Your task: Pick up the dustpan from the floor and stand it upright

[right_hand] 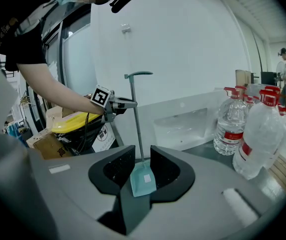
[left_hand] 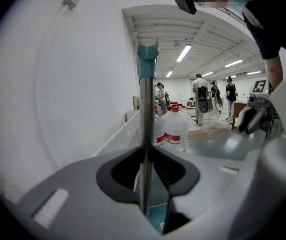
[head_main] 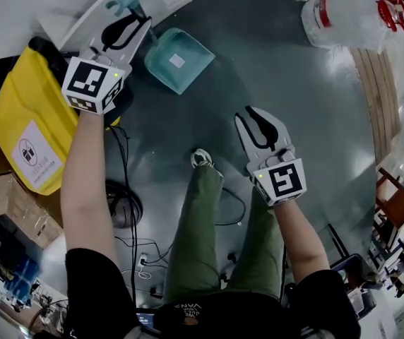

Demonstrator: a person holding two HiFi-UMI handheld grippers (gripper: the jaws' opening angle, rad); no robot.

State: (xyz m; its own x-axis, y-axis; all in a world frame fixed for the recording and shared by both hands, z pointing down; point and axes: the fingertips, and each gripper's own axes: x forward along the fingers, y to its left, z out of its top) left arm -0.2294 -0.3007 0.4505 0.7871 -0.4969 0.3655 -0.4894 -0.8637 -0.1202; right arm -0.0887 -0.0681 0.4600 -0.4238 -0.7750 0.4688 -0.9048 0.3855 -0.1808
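Beside the white wall (right_hand: pixel 193 49), we hold the dustpan (head_main: pixel 179 58) with its teal pan on the grey floor (head_main: pixel 294 83). Its thin metal handle (left_hand: pixel 146 114) stands upright, clamped by our left gripper (head_main: pixel 128 28). Our right gripper (head_main: pixel 258 119) hangs empty, jaws apart. The dustpan looks light and stiff. Its smooth pole may slip, so a firm mid-shaft grip seems wisest.
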